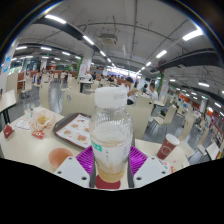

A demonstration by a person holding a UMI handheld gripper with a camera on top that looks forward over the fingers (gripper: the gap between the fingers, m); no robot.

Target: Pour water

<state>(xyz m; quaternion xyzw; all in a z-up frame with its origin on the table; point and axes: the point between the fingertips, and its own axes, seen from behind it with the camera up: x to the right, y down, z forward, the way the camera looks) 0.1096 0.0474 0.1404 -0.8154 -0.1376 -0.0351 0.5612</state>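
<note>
A clear plastic bottle with a white cap stands upright between my fingers, with a little yellowish liquid at its bottom. My gripper is shut on the bottle: both purple pads press its sides. The bottle's base sits over a dark red round spot on the pale table; I cannot tell if it rests on it. A paper cup with a red band stands just right of the bottle. A clear cup with orange contents stands to the left.
A tray with food scraps lies behind the bottle on the left. Beyond the table is a large canteen hall with rows of tables, chairs and ceiling lights. A white object lies at the far right.
</note>
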